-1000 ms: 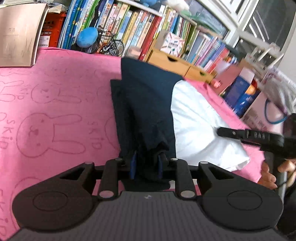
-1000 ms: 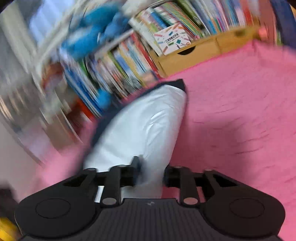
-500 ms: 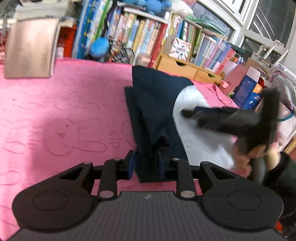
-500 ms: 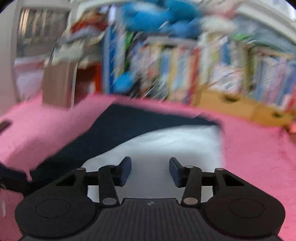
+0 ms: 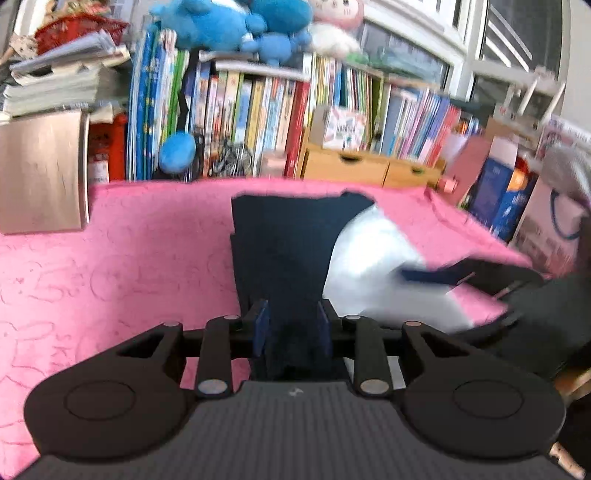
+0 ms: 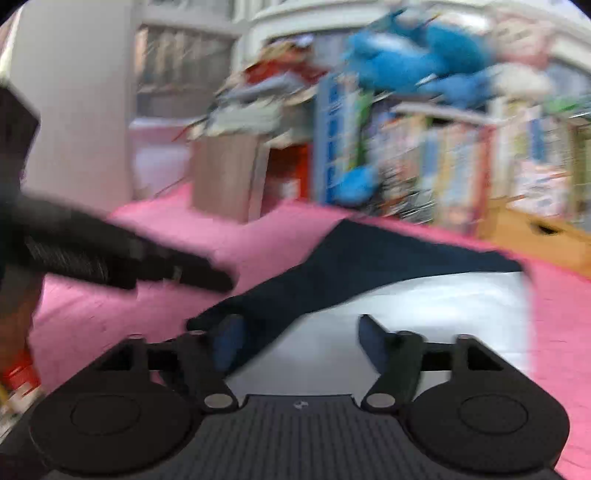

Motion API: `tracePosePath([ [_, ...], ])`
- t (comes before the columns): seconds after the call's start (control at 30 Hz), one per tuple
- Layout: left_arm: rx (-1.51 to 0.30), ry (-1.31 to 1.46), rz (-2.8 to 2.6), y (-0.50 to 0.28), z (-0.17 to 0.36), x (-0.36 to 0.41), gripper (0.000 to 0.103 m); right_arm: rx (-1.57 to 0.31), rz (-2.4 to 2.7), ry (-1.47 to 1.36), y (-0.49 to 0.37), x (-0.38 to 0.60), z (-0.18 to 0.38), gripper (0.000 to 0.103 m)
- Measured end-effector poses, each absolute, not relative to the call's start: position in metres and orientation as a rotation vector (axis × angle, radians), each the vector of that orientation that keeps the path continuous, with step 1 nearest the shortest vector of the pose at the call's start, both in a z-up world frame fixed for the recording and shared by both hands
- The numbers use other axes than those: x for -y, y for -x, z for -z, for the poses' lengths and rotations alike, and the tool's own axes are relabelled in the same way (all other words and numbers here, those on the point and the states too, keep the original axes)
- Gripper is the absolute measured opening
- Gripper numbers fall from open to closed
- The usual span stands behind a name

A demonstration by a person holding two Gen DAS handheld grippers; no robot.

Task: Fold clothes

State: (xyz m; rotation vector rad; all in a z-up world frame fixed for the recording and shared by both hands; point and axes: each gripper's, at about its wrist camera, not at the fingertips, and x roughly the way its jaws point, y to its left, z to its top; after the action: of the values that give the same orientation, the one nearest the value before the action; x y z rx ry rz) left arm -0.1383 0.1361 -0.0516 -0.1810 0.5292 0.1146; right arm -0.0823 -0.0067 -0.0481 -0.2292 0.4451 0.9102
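A garment with a navy part point(image 5: 284, 236) and a white part point(image 5: 369, 258) lies on the pink bunny-print blanket point(image 5: 110, 258). My left gripper point(image 5: 291, 321) is shut on the near navy edge, with the cloth bunched between its blue pads. My right gripper point(image 6: 299, 328) hovers over the garment's near end where navy point(image 6: 369, 258) meets white point(image 6: 443, 306). Its jaws are opening and the pads press on nothing. In the left wrist view the right gripper point(image 5: 443, 275) is a blur by the white edge. The left gripper point(image 6: 207, 275) shows at the left of the right wrist view.
A crowded bookshelf point(image 5: 277, 110) runs along the blanket's far edge, with blue plush toys point(image 5: 221, 22) on top. A wooden drawer box point(image 5: 351, 166) and a brown board point(image 5: 40, 173) stand against it. Boxes point(image 5: 498, 192) line the right side.
The right gripper let go of the white cloth, rolled and spread its jaws wide. The left gripper kept its hold on the navy edge and rose a little.
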Motion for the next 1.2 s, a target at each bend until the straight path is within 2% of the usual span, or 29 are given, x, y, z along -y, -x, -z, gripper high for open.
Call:
tracePosePath([
  [0.07,-0.571,0.150,-0.150,0.134,0.065,-0.137,0.028,-0.446,-0.845,0.210,0.084,0.027,0.046,0.073],
  [0.17,-0.604,0.128,-0.159,0.133,0.082,-0.139,0.034,-0.510,-0.773,0.207,0.084,0.050,0.060,0.073],
  [0.3,-0.608,0.063,-0.168,0.136,0.091,-0.136,0.053,-0.558,-0.726,0.229,0.094,0.068,0.085,0.075],
  [0.47,-0.615,0.071,-0.154,0.141,0.093,-0.140,0.055,-0.546,-0.733,0.232,0.109,0.081,0.089,0.076],
  [0.53,-0.624,0.084,-0.166,0.139,0.093,-0.139,0.058,-0.556,-0.731,0.217,0.103,0.078,0.092,0.081],
  [0.6,-0.636,0.088,-0.186,0.138,0.093,-0.136,0.060,-0.563,-0.722,0.210,0.101,0.073,0.095,0.094],
  [0.67,-0.651,0.072,-0.222,0.139,0.087,-0.129,0.059,-0.566,-0.692,0.231,0.100,0.062,0.096,0.098],
  [0.73,-0.655,0.048,-0.253,0.145,0.078,-0.120,0.059,-0.585,-0.638,0.230,0.103,0.054,0.092,0.098],
  [0.87,-0.629,0.014,-0.269,0.167,0.061,-0.097,0.081,-0.600,-0.529,0.184,0.123,0.055,0.078,0.100],
  [1.07,-0.617,0.007,-0.262,0.203,0.050,-0.075,0.086,-0.609,-0.476,0.162,0.169,0.078,0.064,0.101],
  [1.2,-0.616,0.020,-0.279,0.232,0.049,-0.066,0.094,-0.567,-0.465,0.134,0.207,0.094,0.051,0.103],
])
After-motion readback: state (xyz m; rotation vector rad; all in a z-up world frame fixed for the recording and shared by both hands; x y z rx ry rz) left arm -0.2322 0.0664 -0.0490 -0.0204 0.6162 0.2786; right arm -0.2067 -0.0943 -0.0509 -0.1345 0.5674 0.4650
